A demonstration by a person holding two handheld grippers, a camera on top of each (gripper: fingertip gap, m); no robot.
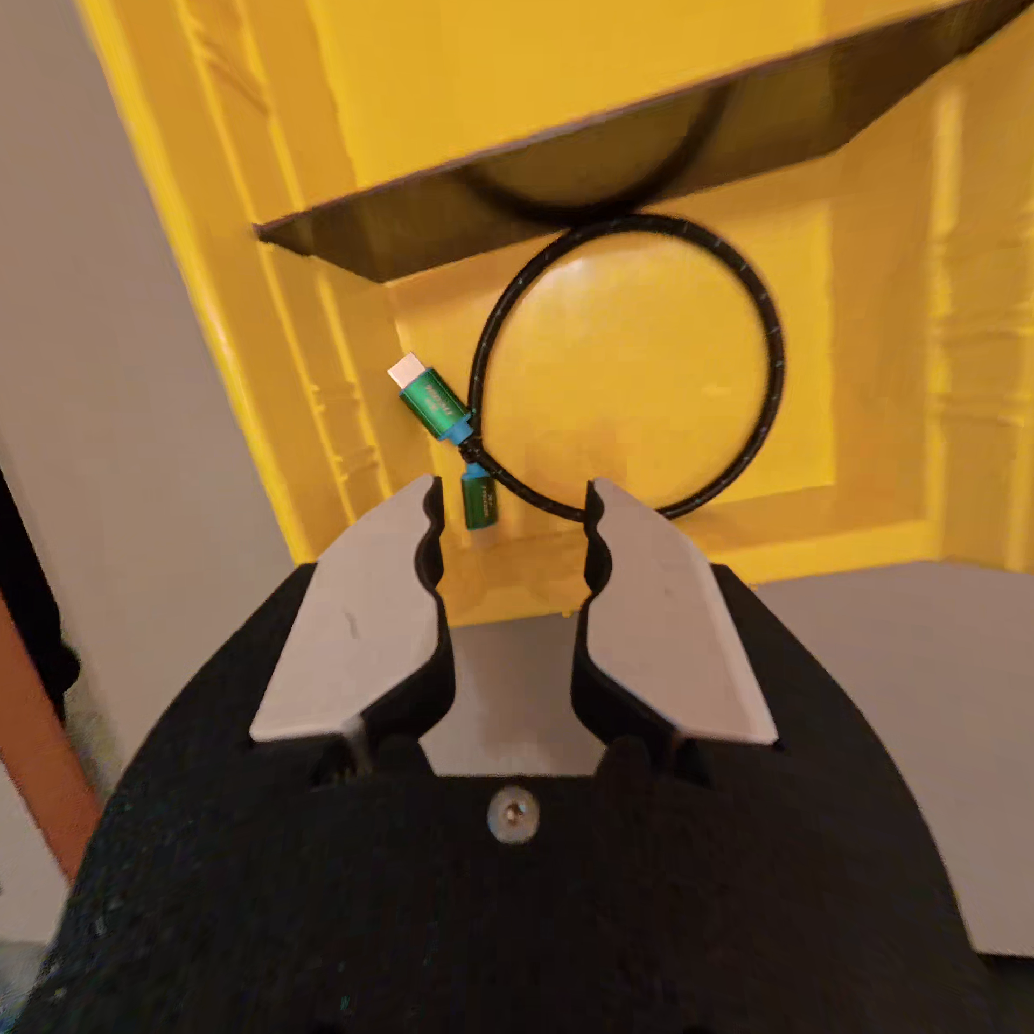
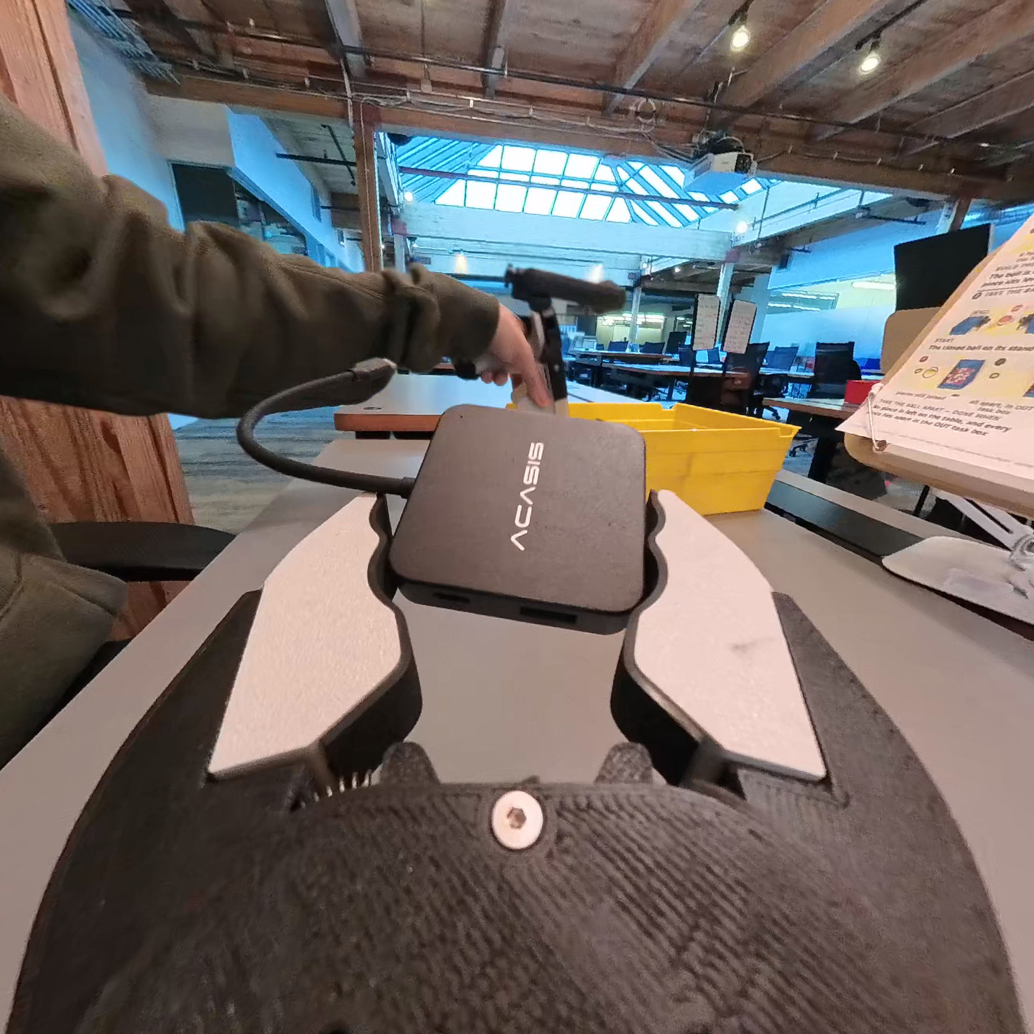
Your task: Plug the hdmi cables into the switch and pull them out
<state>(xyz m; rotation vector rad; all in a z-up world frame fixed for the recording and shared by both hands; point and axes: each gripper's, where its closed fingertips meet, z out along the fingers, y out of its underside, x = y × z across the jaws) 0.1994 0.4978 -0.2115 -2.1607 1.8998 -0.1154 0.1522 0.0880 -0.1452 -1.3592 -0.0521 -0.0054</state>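
The switch (image 2: 520,509) is held flat between the fingers of the right tool (image 2: 517,537), clear above the tabletop (image 2: 873,643), its ports facing back toward the camera and its own lead (image 2: 291,425) trailing off its far-left corner. The left tool (image 1: 512,506) stands wide and empty over the yellow bin (image 1: 615,84). The coiled cable (image 1: 626,363) lies on the bin floor just ahead; the nearer green plug (image 1: 481,501) sits between the fingertips, its long axis pointing toward the tool, the other plug (image 1: 433,405) angling up-left. A dark divider (image 1: 559,184) crosses beyond the coil; open floor remains right of it.
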